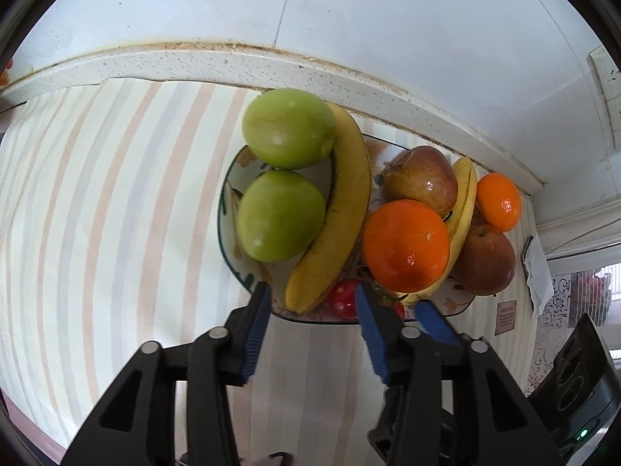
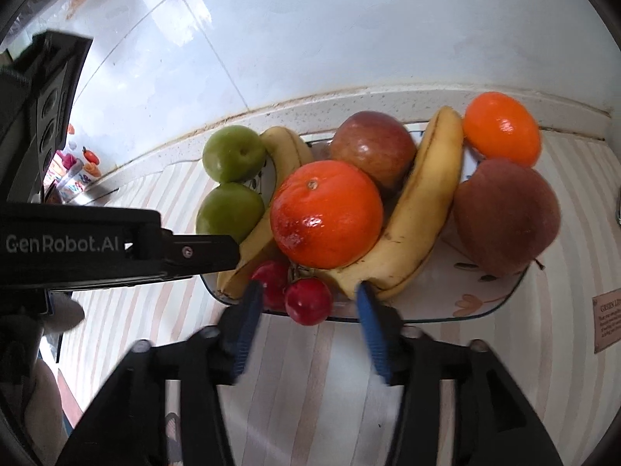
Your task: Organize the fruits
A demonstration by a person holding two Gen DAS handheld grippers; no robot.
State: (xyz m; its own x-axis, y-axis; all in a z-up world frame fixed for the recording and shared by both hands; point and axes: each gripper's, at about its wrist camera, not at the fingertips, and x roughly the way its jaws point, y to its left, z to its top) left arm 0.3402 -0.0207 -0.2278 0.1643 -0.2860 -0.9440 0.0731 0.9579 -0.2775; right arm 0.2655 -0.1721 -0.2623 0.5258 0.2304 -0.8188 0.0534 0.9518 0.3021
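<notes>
A patterned plate (image 1: 229,178) (image 2: 485,303) holds two green apples (image 1: 279,215) (image 2: 229,213), two bananas (image 1: 341,209) (image 2: 419,213), a large orange (image 1: 405,244) (image 2: 326,213), a small orange (image 1: 498,202) (image 2: 502,134), two red apples (image 1: 423,178) (image 2: 504,215) and small red fruits (image 1: 343,297) (image 2: 308,301). My left gripper (image 1: 312,297) is open at the plate's near rim, around the left banana's tip. My right gripper (image 2: 306,297) is open at the near rim, around the small red fruits. The left gripper's body (image 2: 116,244) shows at the left of the right wrist view.
The plate sits on a striped cloth (image 1: 116,213) against a speckled counter ledge (image 1: 194,64) and white tiled wall (image 1: 349,7). A brown label (image 2: 607,322) lies on the cloth at the right. Small bottles (image 2: 77,174) stand far left.
</notes>
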